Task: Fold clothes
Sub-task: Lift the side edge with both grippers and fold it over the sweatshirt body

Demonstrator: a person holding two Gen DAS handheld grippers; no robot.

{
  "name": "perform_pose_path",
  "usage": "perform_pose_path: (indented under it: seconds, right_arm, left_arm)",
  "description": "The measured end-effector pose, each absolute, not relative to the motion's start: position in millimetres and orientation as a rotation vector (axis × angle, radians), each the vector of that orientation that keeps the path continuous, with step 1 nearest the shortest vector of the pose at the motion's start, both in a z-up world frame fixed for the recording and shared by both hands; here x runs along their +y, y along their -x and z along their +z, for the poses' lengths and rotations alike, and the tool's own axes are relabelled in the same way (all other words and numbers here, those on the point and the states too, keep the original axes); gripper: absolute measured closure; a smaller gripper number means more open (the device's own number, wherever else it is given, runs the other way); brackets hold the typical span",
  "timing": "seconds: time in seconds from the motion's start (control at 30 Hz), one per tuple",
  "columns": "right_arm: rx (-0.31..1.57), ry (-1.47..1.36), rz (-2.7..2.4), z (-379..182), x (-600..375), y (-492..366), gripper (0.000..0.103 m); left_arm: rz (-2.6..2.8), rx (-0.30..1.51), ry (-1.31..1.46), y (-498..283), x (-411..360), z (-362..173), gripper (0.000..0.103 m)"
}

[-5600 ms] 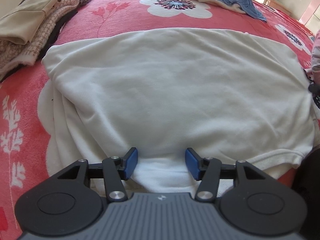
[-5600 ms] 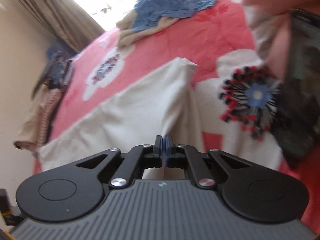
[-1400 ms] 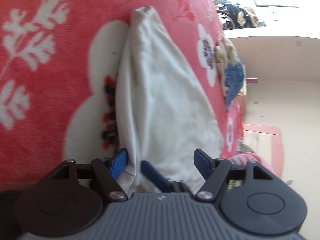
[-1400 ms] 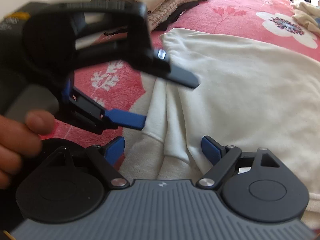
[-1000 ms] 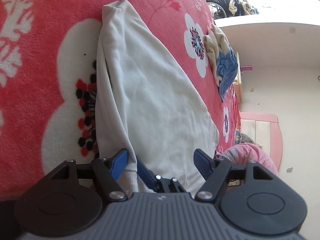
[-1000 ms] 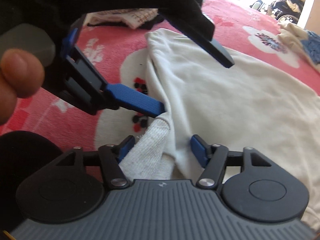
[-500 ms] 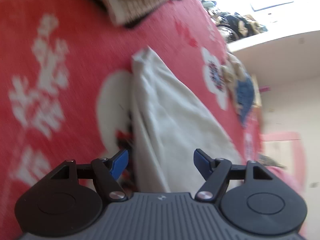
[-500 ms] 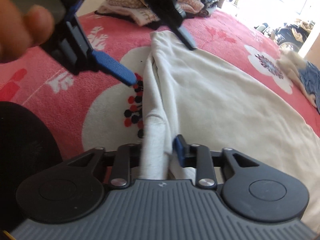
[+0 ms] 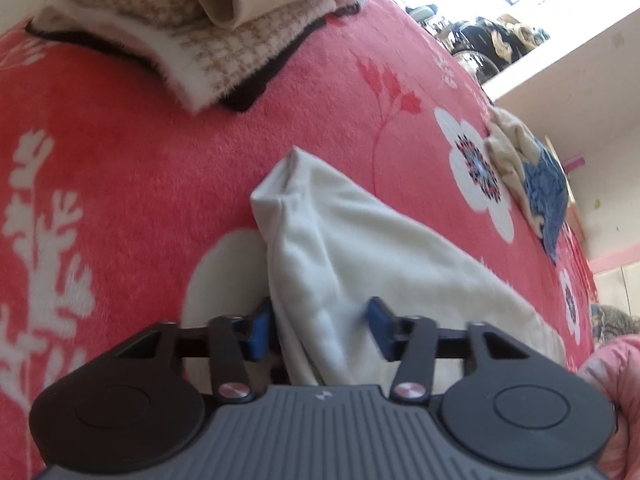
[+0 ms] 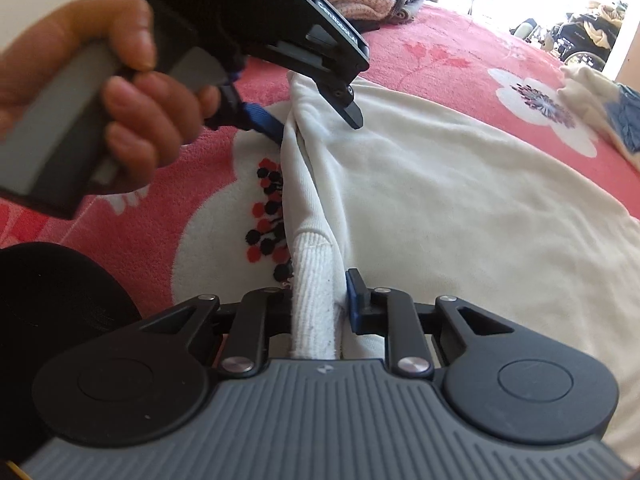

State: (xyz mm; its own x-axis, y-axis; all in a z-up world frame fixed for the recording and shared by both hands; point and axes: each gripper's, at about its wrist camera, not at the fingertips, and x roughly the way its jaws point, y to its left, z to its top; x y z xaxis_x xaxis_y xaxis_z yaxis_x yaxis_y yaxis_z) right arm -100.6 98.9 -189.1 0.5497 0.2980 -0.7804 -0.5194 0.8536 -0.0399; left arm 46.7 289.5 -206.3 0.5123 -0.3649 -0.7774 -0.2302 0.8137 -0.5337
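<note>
My right gripper (image 10: 318, 300) is pinching the ribbed cuff (image 10: 314, 296) of the cream sweater (image 10: 460, 200) lying flat on the red bed (image 10: 440, 60). My left gripper (image 9: 318, 328) straddles the sleeve (image 9: 308, 280), spread. I should clamp there first — then carry both ends across together, taut.
</note>
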Motion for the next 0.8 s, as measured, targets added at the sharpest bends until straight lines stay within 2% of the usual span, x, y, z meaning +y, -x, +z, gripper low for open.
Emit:
perform_pose_path:
  seconds: [0.1,0.17,0.43,0.8]
  right_arm:
    - [0.853,0.277,0.501,-189,96,99,0.087]
    - [0.845,0.274,0.507,-186,93,98,0.089]
    - [0.787,0.201,0.494,-159,66,99,0.09]
    - [0.713,0.032,0.353,-122,-21,92,0.09]
  left_arm:
    - [-0.061,1.034,0.674,-47,290,-205,0.087]
    - [-0.049,1.02,0.667,-45,286,-198,0.089]
    - [-0.089,0.925,0.599,-45,247,-148,0.09]
    - [-0.252,0.847,0.451,-65,131,-89,0.091]
